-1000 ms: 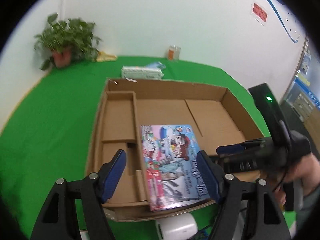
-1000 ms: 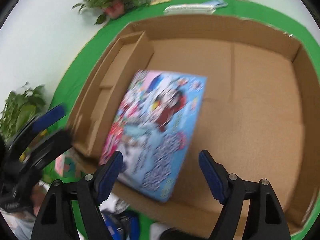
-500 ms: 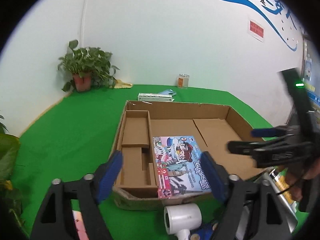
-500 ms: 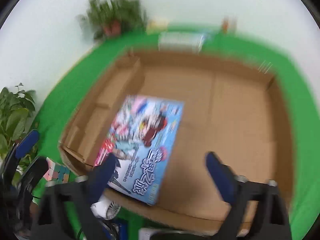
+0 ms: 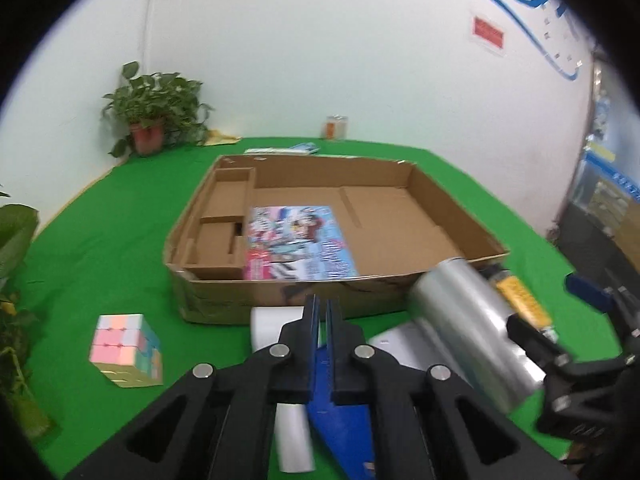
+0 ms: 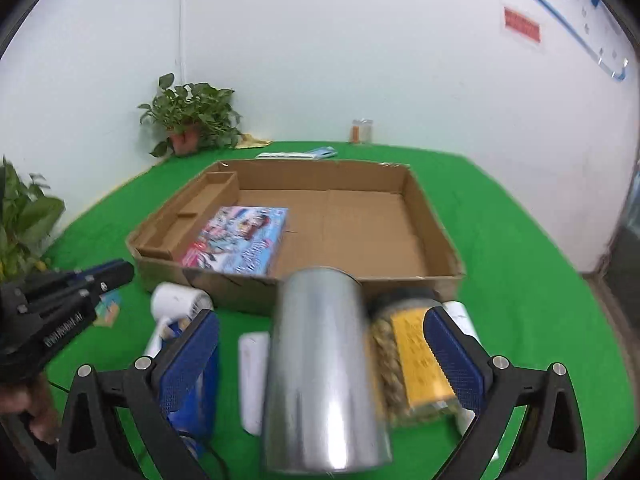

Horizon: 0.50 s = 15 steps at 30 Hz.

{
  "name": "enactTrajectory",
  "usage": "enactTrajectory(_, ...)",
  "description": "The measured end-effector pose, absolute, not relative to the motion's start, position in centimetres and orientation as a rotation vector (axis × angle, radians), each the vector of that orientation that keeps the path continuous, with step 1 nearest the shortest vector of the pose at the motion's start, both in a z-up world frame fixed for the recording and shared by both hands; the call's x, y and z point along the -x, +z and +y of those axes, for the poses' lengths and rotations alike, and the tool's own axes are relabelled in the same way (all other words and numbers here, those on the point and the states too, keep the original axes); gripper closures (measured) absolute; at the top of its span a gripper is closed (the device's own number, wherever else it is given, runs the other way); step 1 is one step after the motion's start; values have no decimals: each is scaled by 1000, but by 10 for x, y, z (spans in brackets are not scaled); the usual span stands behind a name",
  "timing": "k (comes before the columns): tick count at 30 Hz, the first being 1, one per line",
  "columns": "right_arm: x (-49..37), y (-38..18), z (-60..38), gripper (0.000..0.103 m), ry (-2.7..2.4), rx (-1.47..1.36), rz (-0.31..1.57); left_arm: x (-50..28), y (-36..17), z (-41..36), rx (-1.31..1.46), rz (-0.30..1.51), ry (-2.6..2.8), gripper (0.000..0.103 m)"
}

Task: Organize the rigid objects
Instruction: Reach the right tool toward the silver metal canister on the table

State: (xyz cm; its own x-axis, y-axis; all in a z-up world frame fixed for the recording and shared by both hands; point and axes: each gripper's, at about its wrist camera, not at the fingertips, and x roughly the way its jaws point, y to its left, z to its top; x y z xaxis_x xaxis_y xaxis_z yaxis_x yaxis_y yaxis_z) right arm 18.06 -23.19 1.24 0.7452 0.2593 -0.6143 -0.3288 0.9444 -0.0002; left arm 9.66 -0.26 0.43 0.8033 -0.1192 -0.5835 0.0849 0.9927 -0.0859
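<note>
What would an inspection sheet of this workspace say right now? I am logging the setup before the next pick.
Surface: green table cover, lit evenly.
Job's things: cardboard box open, picture book lying flat inside it; silver cylinder, jar with yellow label, white hair dryer and pastel cube on the cover before the box.
Clutter: small jar and flat packet behind the box.
Grippers: left gripper shut, nothing between its jaws; right gripper open wide, having just been opening, astride the silver cylinder without pressing it.
Cables: thin dark cord near the left handle.
Surroundings: white wall, potted plant.
</note>
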Motion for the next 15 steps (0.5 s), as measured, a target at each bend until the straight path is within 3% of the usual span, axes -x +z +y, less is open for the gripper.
enactTrajectory(1, -173, 10, -233, 0, 321, 113, 647, -94, 4, -5, 64, 632, -121, 89)
enactTrajectory(2, -167, 6, -235, 1, 339, 98, 651, -94, 3, -7, 60, 649, -115, 50)
enactTrajectory(4, -161, 2, -237, 1, 363, 78, 667, -92, 1, -8, 69, 660, -64, 5)
enactTrajectory(15, -152, -8, -238, 1, 404, 82, 690, -82, -4, -4, 122, 662, -42, 5)
